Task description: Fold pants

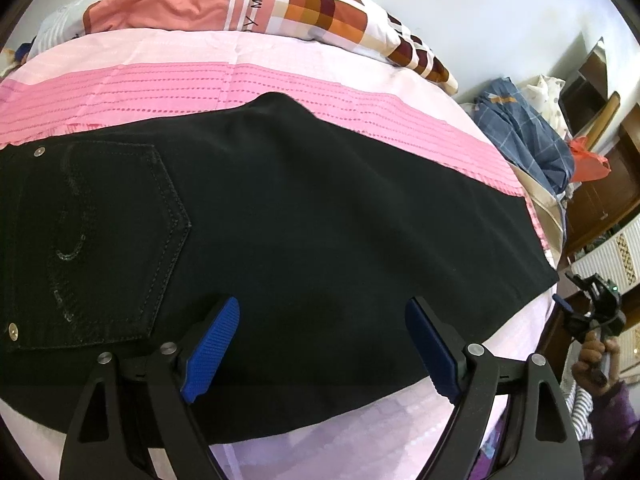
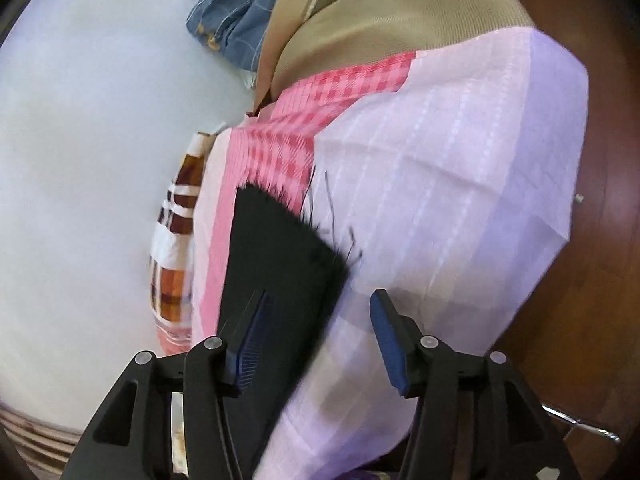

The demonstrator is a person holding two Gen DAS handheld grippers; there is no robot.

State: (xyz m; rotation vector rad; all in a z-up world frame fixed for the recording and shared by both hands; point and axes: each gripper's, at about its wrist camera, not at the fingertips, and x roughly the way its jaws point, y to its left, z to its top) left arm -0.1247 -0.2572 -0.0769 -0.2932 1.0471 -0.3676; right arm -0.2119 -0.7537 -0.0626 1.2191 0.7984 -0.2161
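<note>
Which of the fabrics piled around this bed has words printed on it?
The folded quilt at the far edge of the bed, coral with brown checks, carries printed lettering. The blue plaid cloth and black pants show none.

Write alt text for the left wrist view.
Black pants lie flat on a pink striped bedsheet, back pocket at left. The left tool hovers open above them, holding nothing; a checked quilt lies behind.

A pale wall point(image 1: 500, 8) rises behind the bed point(image 1: 160, 52); dark wooden furniture point(image 1: 600, 196) stands at right.
</note>
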